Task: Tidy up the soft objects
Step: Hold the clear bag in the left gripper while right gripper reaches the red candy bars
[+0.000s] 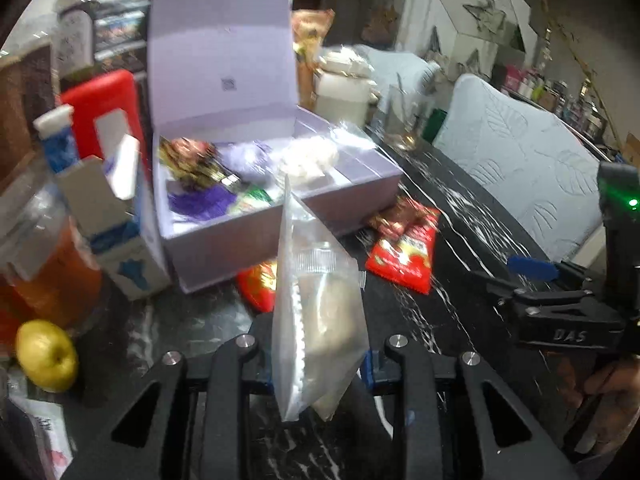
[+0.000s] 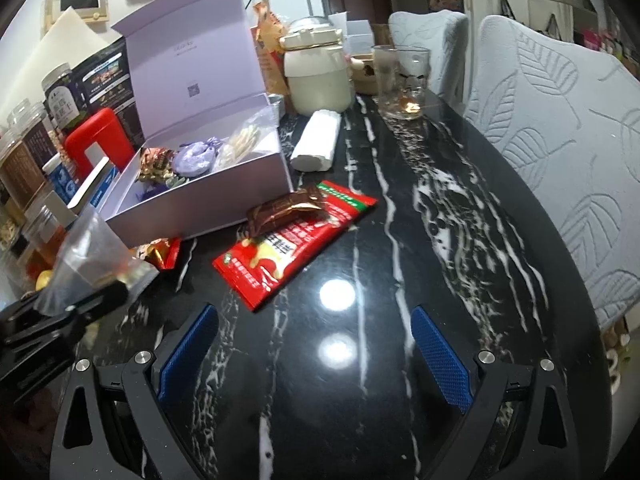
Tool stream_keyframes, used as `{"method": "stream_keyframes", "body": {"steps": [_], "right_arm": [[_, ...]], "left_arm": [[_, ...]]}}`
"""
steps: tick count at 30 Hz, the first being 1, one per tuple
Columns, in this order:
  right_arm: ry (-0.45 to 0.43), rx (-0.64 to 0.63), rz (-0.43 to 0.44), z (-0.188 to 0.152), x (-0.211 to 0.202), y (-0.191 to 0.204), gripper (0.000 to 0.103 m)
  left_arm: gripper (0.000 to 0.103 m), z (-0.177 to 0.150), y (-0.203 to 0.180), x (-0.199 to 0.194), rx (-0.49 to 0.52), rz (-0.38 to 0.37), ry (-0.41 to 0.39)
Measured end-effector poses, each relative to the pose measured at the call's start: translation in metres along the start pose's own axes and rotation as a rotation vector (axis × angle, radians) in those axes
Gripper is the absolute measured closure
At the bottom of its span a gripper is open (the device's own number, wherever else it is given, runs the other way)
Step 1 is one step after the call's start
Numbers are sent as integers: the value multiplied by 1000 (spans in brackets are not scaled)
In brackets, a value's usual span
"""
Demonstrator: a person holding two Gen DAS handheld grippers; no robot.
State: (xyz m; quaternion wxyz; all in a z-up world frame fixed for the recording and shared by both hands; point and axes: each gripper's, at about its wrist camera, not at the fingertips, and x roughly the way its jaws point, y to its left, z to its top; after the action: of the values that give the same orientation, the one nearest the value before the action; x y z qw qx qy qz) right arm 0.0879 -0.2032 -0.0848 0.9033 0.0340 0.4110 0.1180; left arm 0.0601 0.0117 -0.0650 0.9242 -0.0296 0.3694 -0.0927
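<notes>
My left gripper (image 1: 320, 376) is shut on a clear plastic bag (image 1: 316, 312) with a pale round item inside, held above the black marble table in front of the open lilac box (image 1: 224, 236). The bag also shows in the right wrist view (image 2: 92, 256), with the left gripper (image 2: 60, 320) at the left edge. The box (image 2: 208, 204) holds a gold-wrapped packet (image 2: 158, 166), a purple sachet (image 2: 196, 158) and a clear bag (image 2: 240, 142). My right gripper (image 2: 316, 364) is open and empty over the table (image 2: 400, 280). A red snack packet (image 2: 288, 244) and a brown wrapper (image 2: 284, 210) lie by the box.
A small red packet (image 2: 164, 254) lies under the box's front corner. A white roll (image 2: 318, 140), a cream jar (image 2: 316, 76) and a glass (image 2: 402, 82) stand behind. Jars, a red tin (image 1: 104, 112), cartons and a yellow apple (image 1: 46, 354) crowd the left. Padded chairs (image 2: 560, 140) line the right.
</notes>
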Motion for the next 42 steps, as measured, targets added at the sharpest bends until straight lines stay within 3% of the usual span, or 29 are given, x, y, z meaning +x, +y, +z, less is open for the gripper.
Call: {"method": "stream_keyframes", "body": {"steps": [8, 12, 21, 31, 32, 34, 42], "right_arm": [[38, -58, 31, 19, 26, 26, 5], [68, -73, 25, 26, 42, 37, 5], [108, 22, -26, 39, 71, 33, 4], [96, -22, -103, 45, 84, 40, 4], [91, -25, -108, 44, 83, 39, 7], [83, -52, -134, 43, 79, 39, 33], [84, -80, -84, 27, 59, 29, 49]], "left_arm": [[75, -1, 19, -6, -48, 70, -4], [75, -4, 30, -3, -84, 70, 13], [75, -6, 34, 0, -88, 69, 19], [75, -9, 36, -3, -95, 77, 22], [75, -9, 36, -4, -95, 79, 22], [75, -10, 35, -5, -92, 84, 24], [75, -21, 23, -15, -80, 67, 41]]}}
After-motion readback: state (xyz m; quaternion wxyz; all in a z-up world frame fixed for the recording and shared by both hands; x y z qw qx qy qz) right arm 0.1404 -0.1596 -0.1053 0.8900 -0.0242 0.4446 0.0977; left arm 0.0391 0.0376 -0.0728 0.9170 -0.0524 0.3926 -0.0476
